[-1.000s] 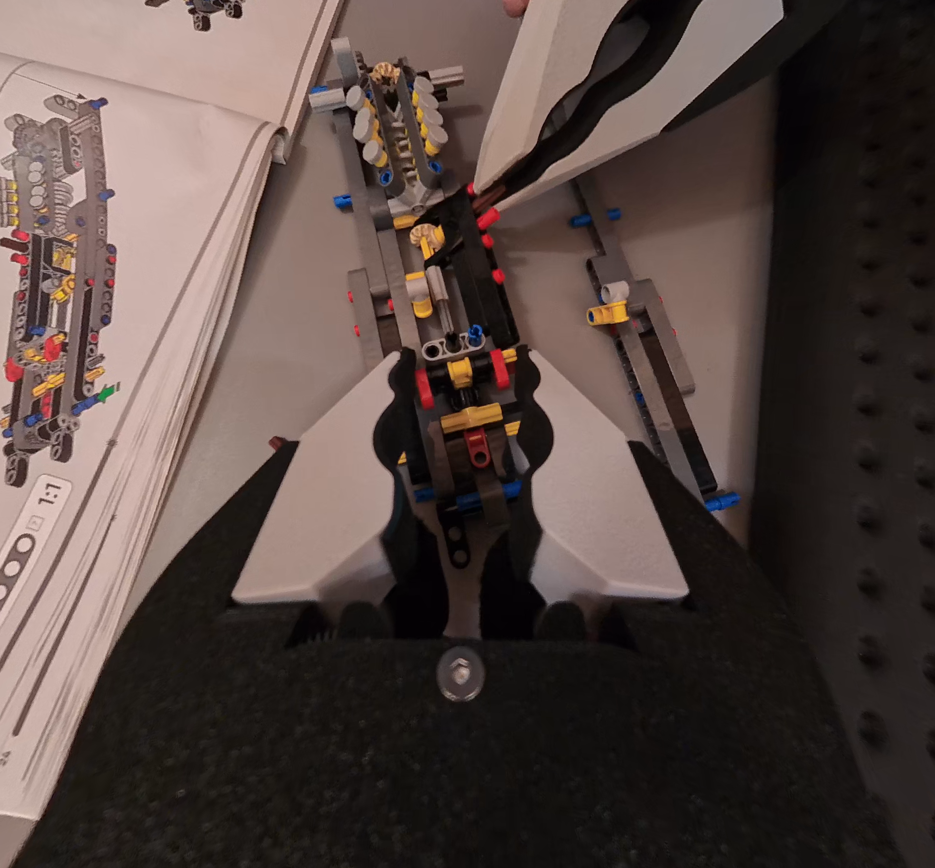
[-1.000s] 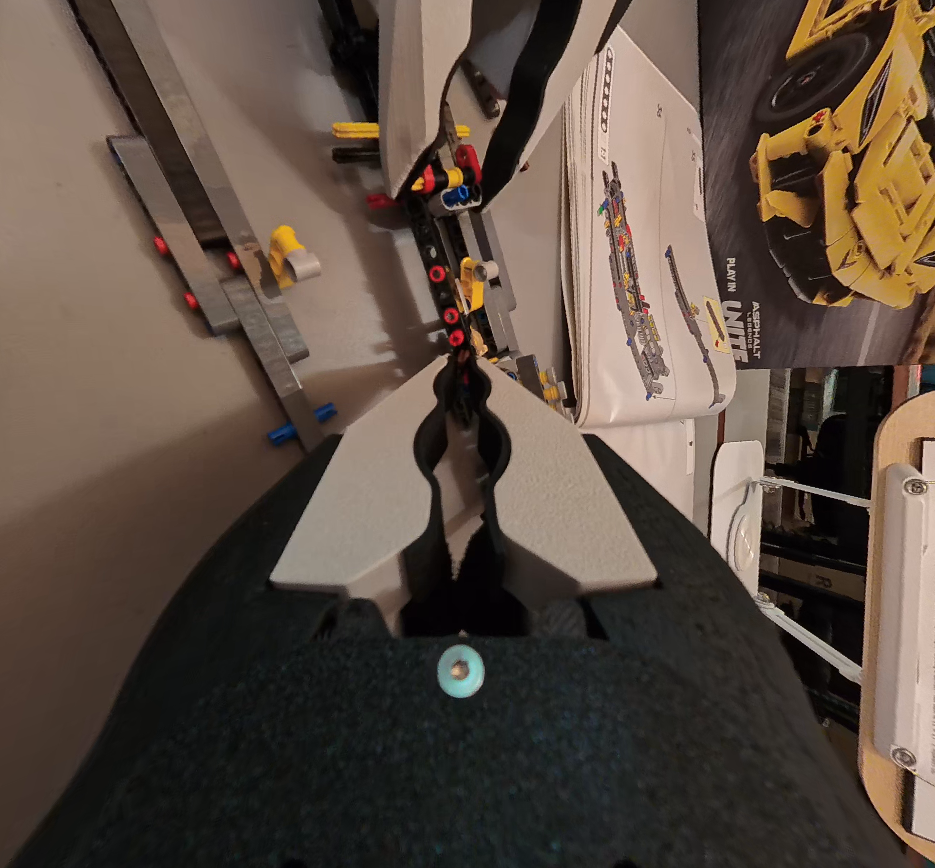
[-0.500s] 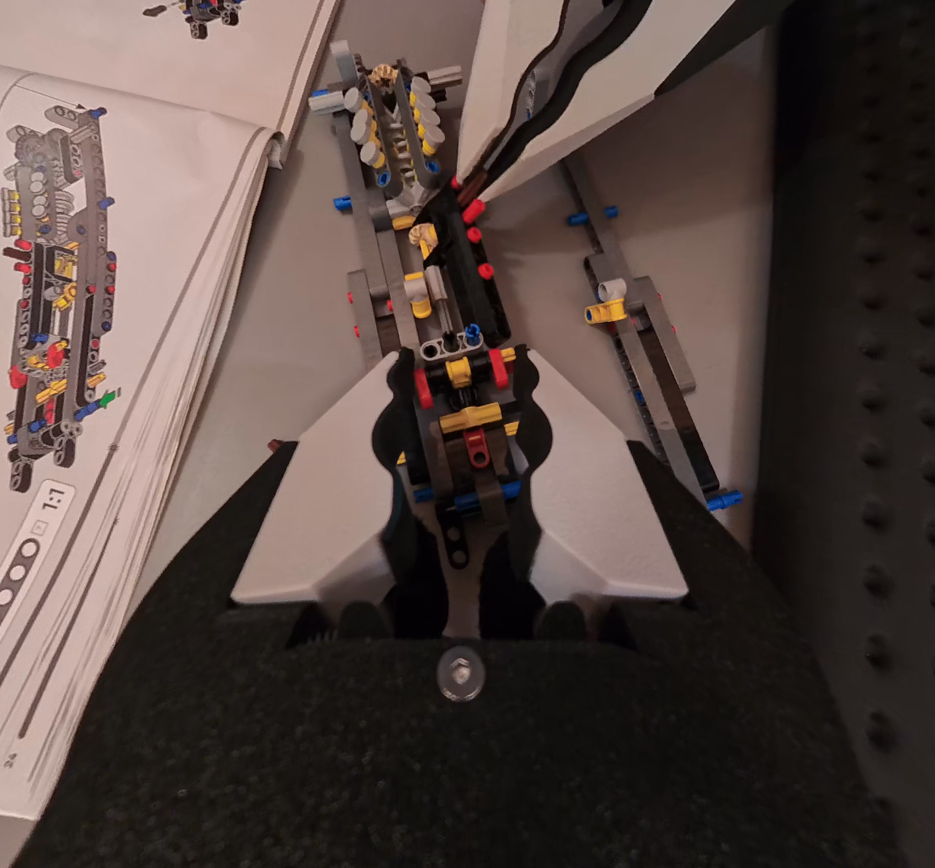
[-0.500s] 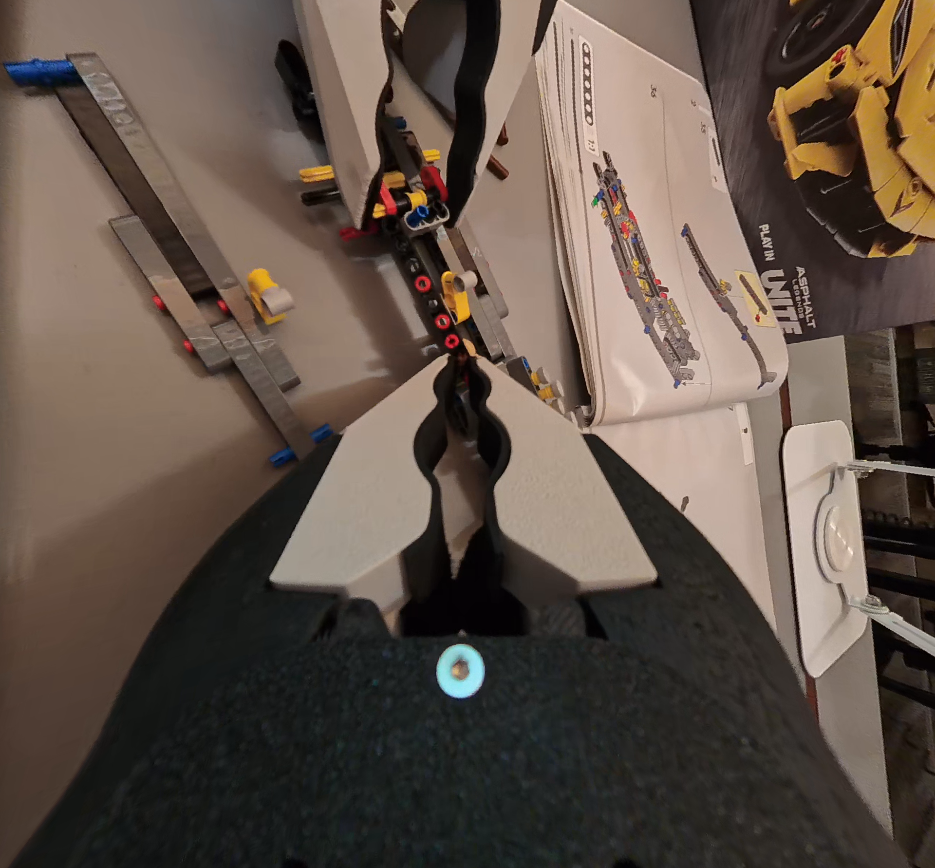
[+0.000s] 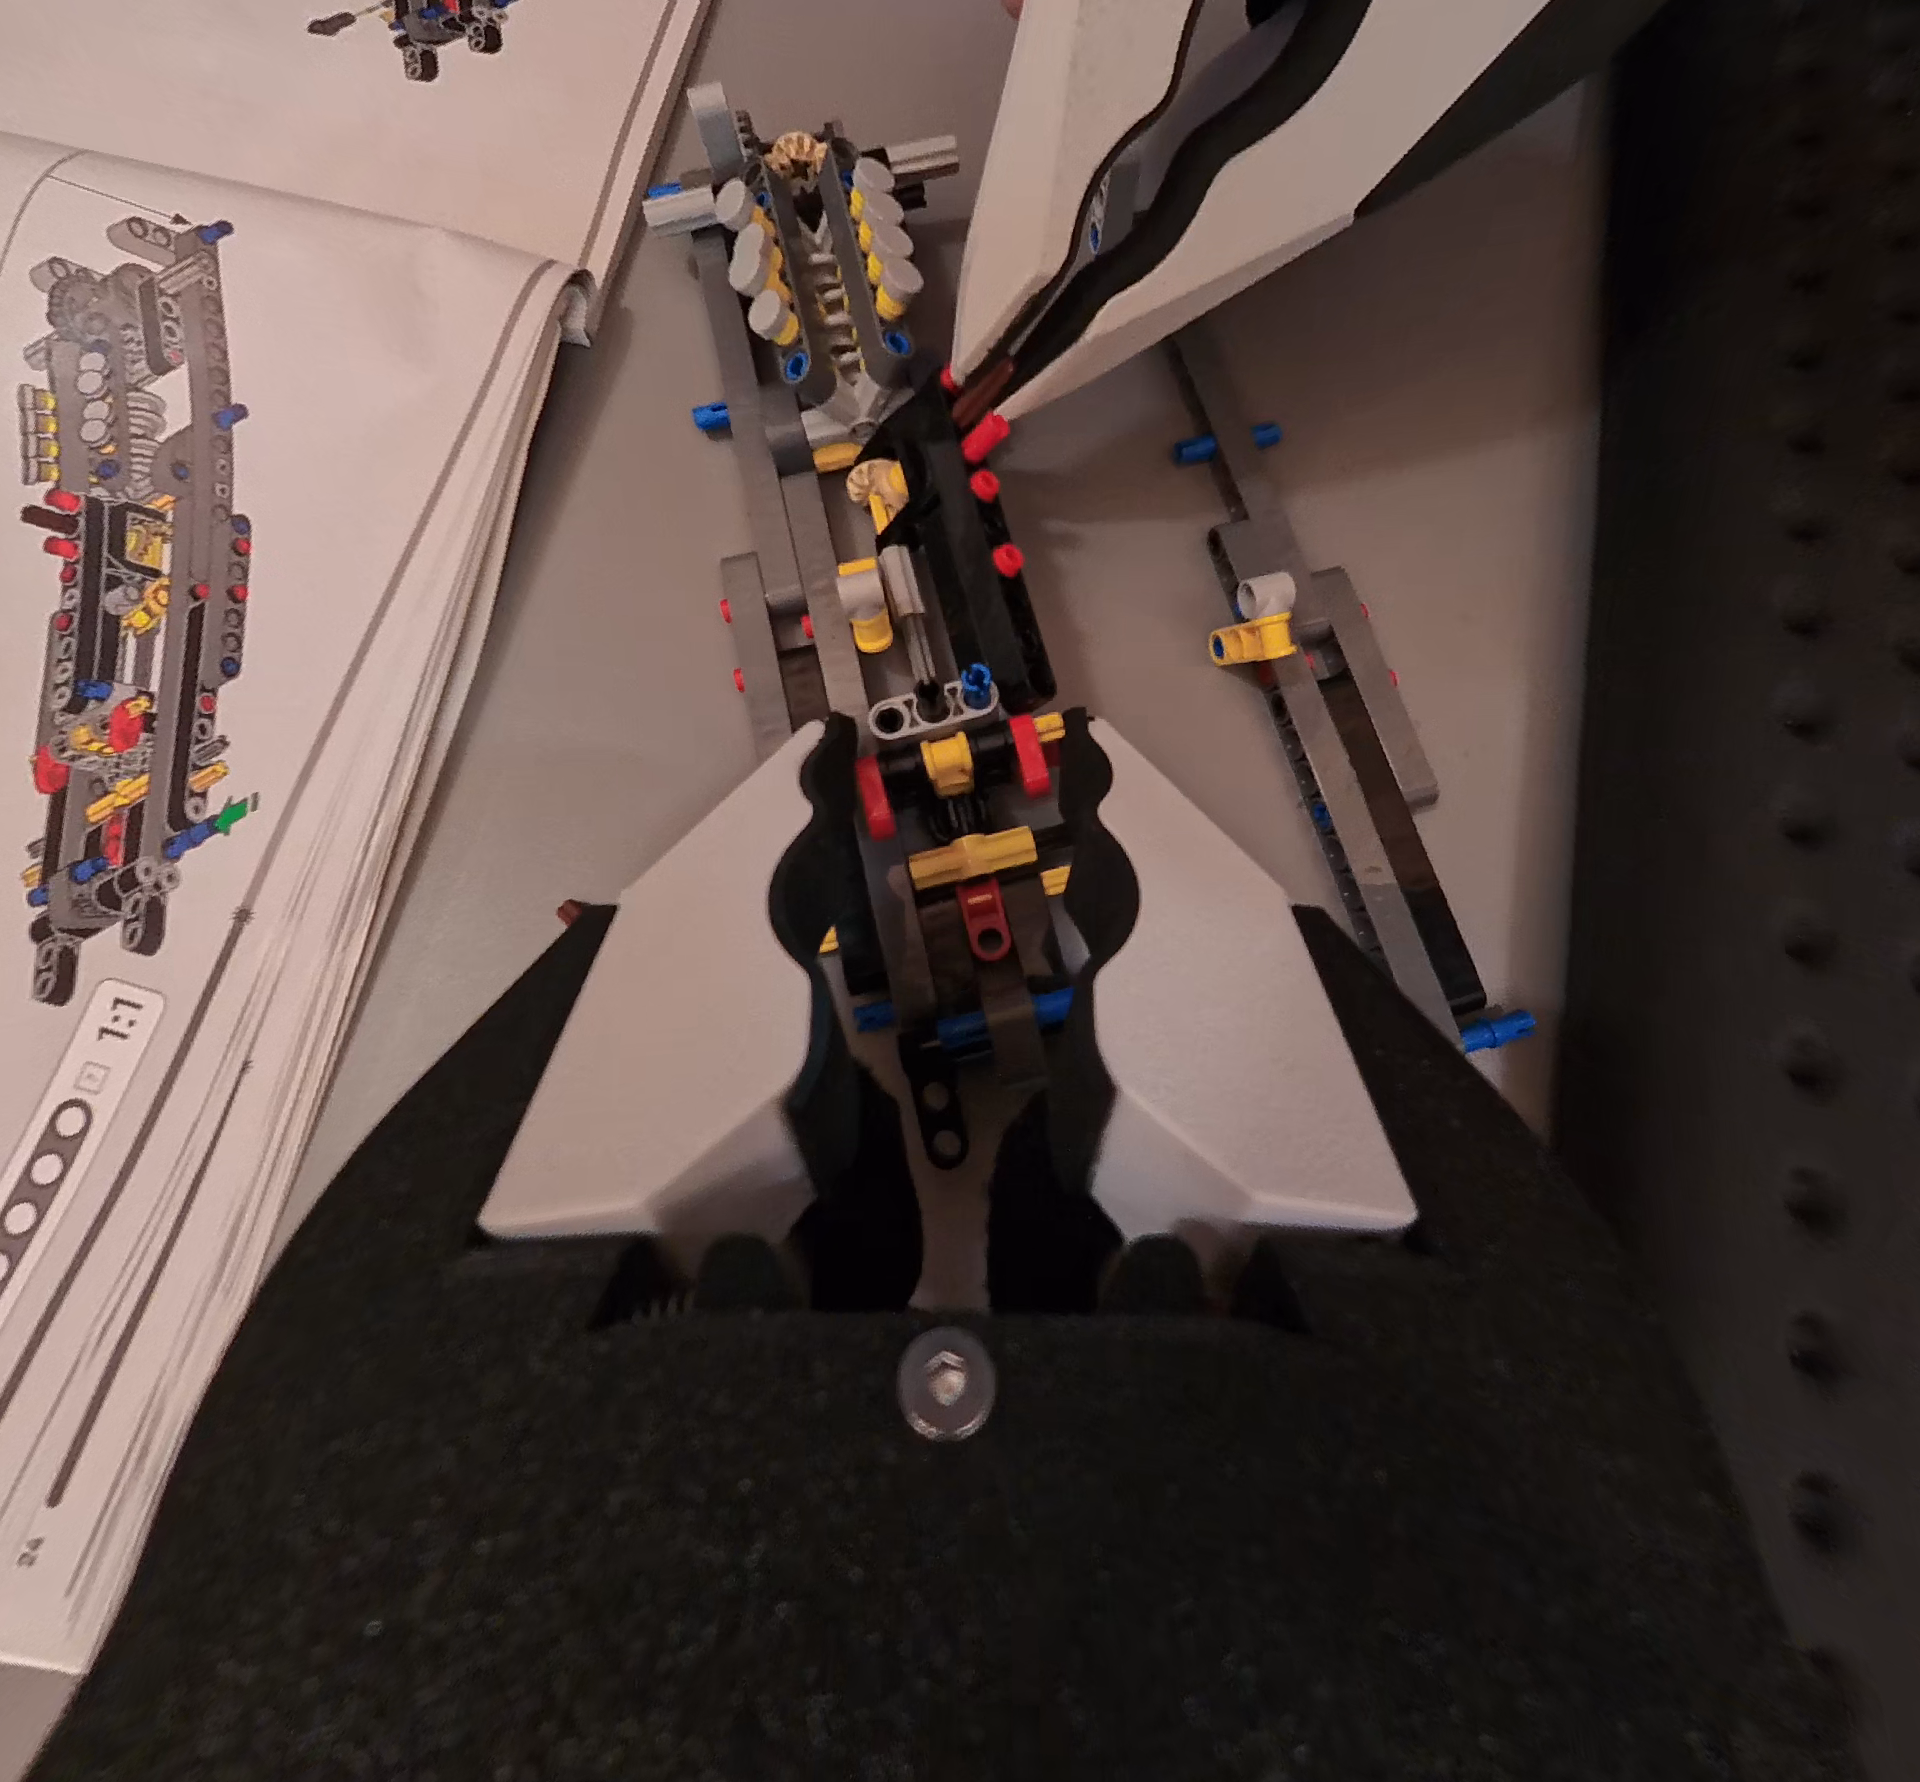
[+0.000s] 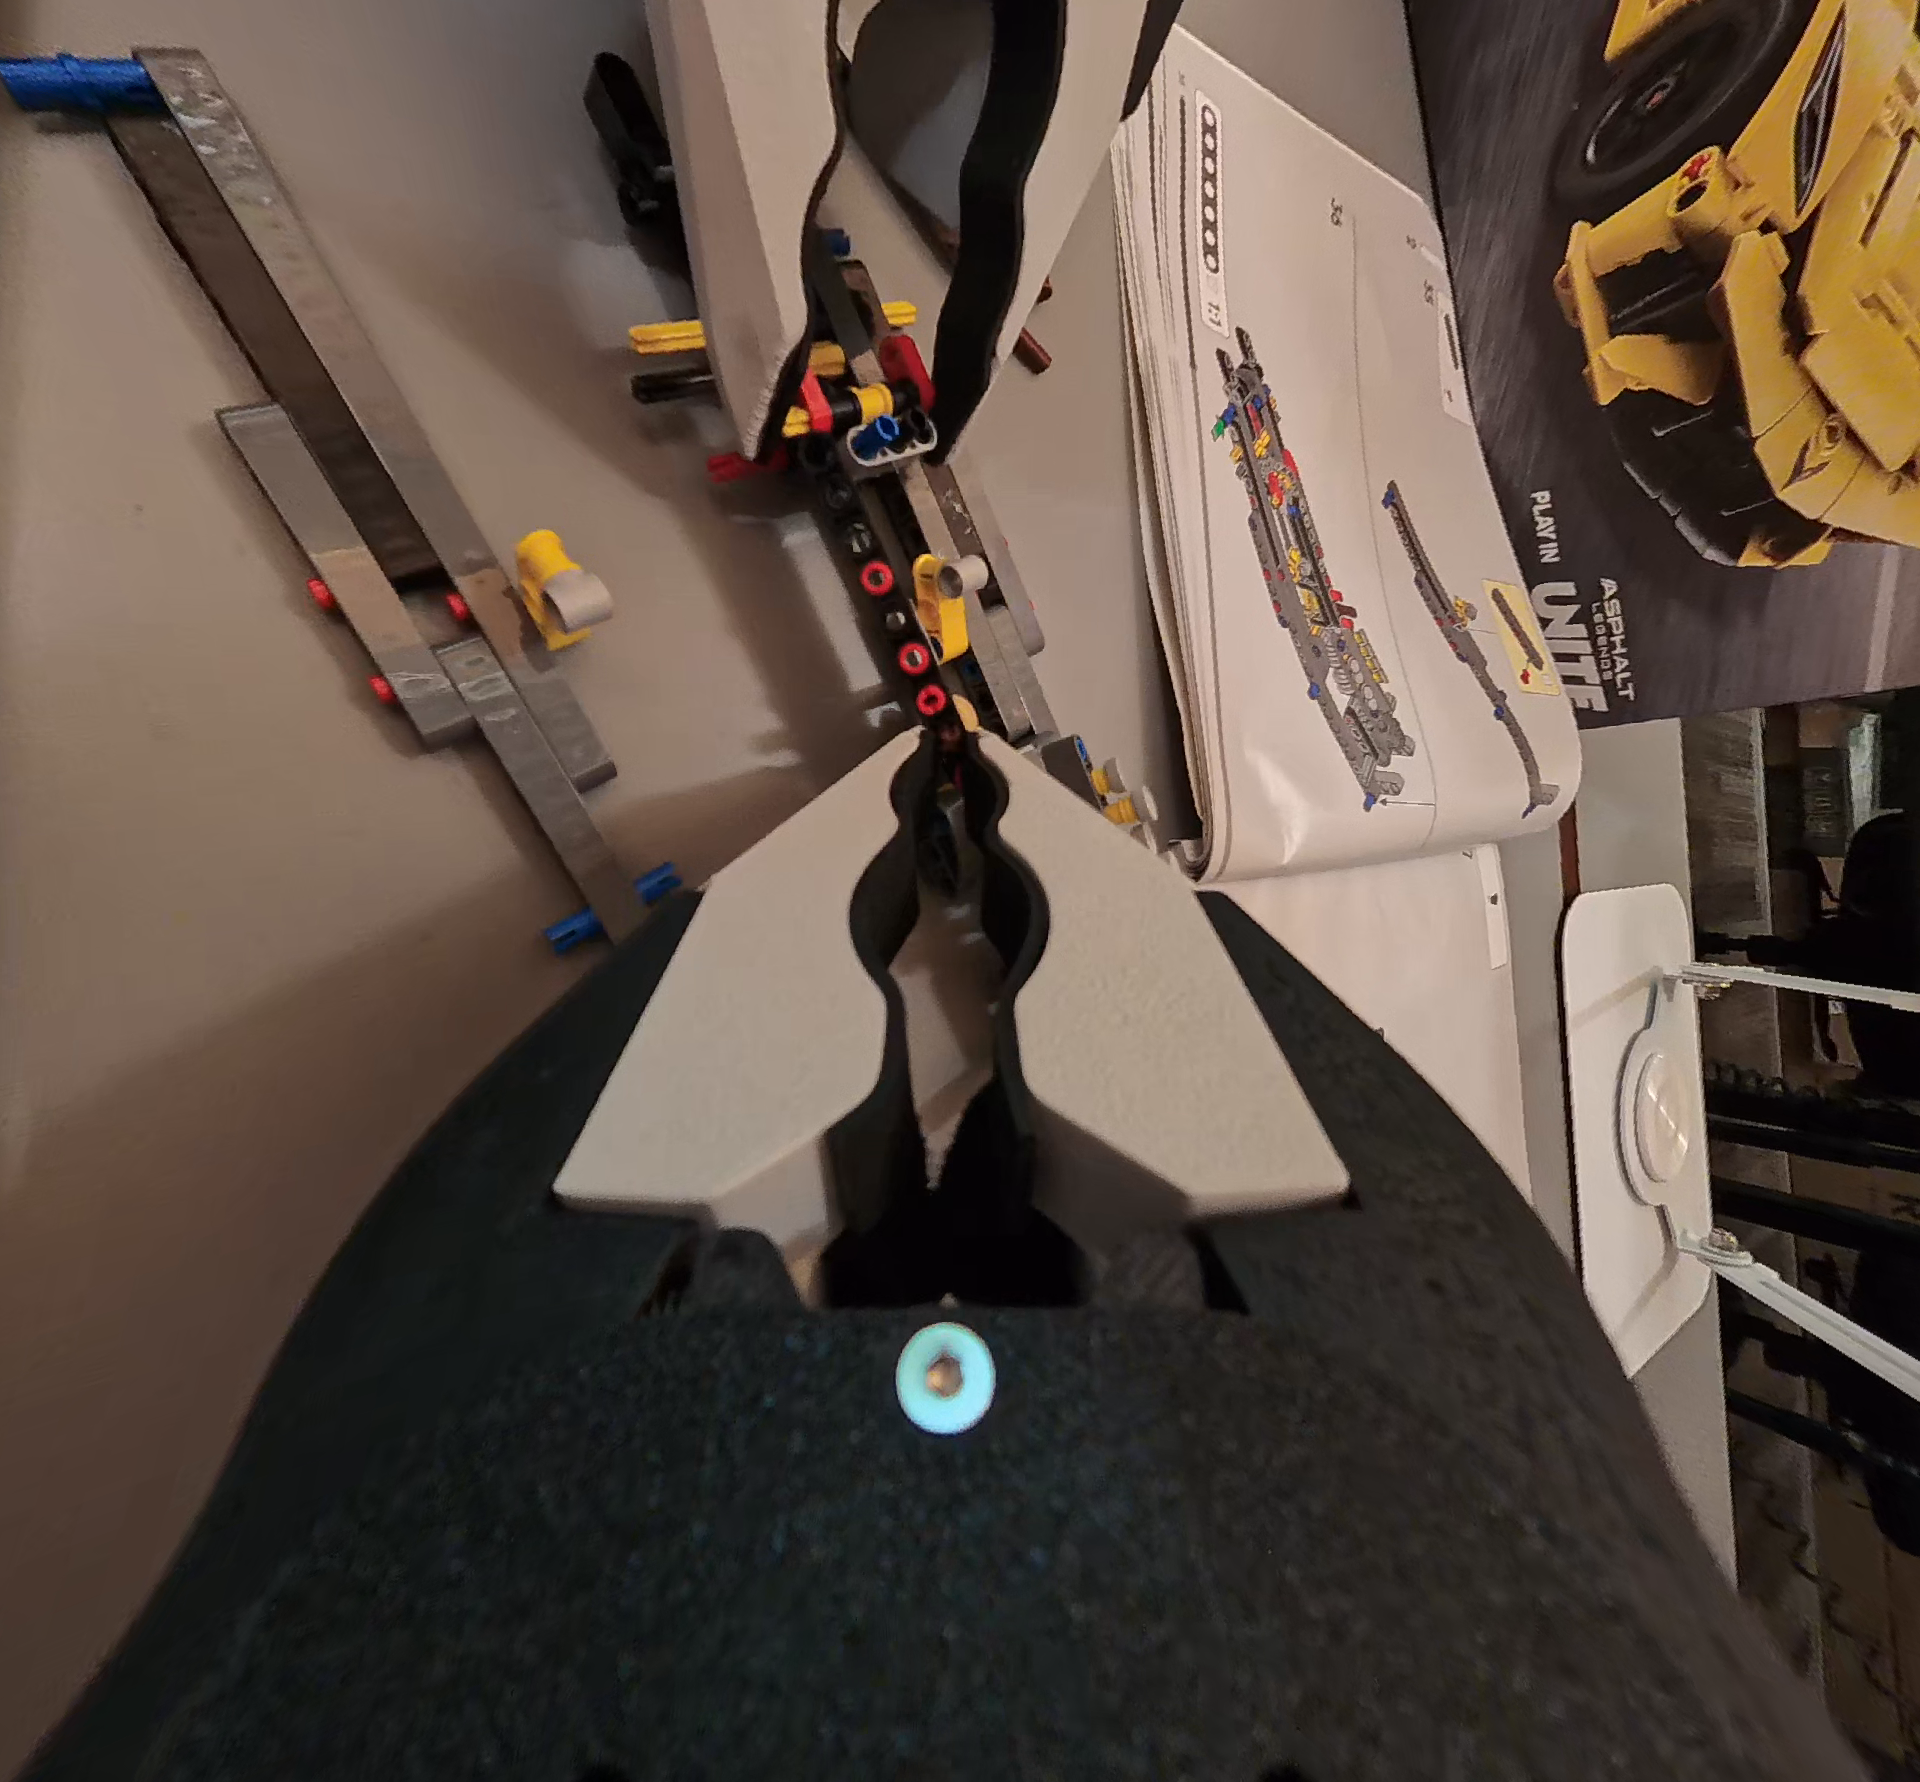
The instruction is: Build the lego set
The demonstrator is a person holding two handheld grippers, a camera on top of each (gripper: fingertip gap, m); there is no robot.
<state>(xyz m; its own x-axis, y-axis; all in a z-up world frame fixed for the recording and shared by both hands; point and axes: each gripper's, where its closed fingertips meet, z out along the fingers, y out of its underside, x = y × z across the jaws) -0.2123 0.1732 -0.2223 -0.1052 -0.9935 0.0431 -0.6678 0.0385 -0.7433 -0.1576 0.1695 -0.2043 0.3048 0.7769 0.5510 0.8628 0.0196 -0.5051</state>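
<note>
The long lego chassis (image 5: 940, 579), grey and black beams with a grey and yellow engine block at its far end, lies on the beige table. My left gripper (image 5: 956, 724) is shut on the chassis's near end. My right gripper (image 6: 951, 745) is shut on a small brown pin (image 5: 987, 382) and holds it against the chassis's black side beam (image 6: 904, 610), next to several red pins. In the left wrist view the right gripper (image 5: 977, 378) comes in from the upper right. In the right wrist view the left gripper (image 6: 852, 449) shows at the top.
A separate grey and black beam assembly (image 5: 1340, 724) with a yellow connector lies beside the chassis (image 6: 343, 444). The open instruction booklet (image 5: 260, 589) lies on the other side (image 6: 1340, 589). The set's box (image 6: 1714, 226) lies beyond it. A black studded mat (image 5: 1766, 797) borders the table. A loose brown pin (image 6: 1034, 348) lies near the left gripper. Spacing between my two grippers at the tips: around 7 cm.
My right gripper has tilted and swung about its tip, which has stayed at the chassis's side beam. My left gripper and the chassis have held still.
</note>
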